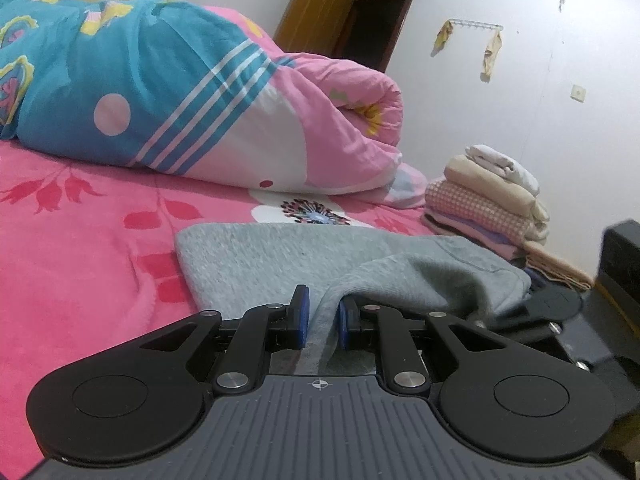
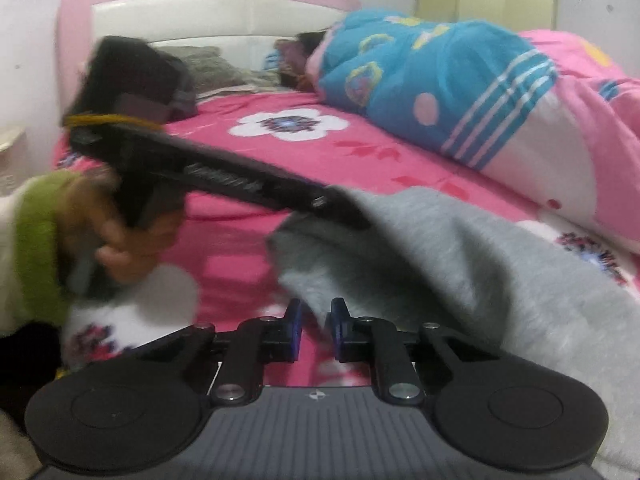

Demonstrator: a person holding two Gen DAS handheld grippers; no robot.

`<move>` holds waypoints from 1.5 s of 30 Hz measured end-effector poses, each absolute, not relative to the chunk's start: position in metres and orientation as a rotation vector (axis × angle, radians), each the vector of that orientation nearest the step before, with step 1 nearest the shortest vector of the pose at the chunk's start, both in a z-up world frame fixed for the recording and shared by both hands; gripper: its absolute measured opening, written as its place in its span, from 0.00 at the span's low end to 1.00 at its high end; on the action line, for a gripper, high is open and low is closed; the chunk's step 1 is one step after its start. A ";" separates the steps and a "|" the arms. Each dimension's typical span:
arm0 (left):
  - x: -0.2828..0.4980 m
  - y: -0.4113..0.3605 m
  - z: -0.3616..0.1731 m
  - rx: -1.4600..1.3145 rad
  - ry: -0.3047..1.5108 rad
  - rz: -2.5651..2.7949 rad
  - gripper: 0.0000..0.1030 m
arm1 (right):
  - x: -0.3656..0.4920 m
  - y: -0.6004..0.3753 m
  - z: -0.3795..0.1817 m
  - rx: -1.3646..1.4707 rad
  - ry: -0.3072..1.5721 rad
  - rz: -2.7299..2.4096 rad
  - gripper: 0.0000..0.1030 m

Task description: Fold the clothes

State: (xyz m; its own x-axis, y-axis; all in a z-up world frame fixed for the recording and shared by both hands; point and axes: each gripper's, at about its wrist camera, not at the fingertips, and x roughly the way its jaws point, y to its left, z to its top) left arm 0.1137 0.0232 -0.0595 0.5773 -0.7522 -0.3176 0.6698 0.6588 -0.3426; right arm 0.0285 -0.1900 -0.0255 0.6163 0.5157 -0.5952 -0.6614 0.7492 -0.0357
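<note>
Folding under way near the bed's (image 1: 72, 264) foot edge: left gripper (image 1: 323, 322) and right gripper (image 2: 316, 330) each clamped on the grey sweatshirt (image 1: 280, 256), partly doubled; finished stack of folded clothes (image 1: 488, 196) beside it, more folds likely needed.

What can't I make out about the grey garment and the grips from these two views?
- Grey garment: type and near edge, hidden behind the left tool in the left wrist view.
- Right tool: whether it pinches cloth, blurred in the right wrist view.
- Folded stack: lower items, too small.
</note>
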 end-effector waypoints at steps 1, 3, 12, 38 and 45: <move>0.114 0.023 -0.059 -0.194 0.462 -0.837 0.15 | 0.023 -0.189 -0.026 -0.279 0.606 0.711 0.10; 0.113 0.023 -0.059 -0.193 0.461 -0.837 0.15 | 0.011 -0.186 -0.025 -0.322 0.606 0.734 0.09; 0.113 0.022 -0.059 -0.189 0.456 -0.837 0.15 | 0.014 -0.177 -0.013 -0.460 0.436 0.566 0.42; 0.103 0.019 -0.058 -0.150 0.424 -0.820 0.15 | -0.032 -0.173 -0.037 -0.473 0.489 0.512 0.07; 0.101 0.019 -0.058 -0.142 0.419 -0.817 0.15 | -0.023 -0.197 -0.039 -0.506 0.508 0.330 0.28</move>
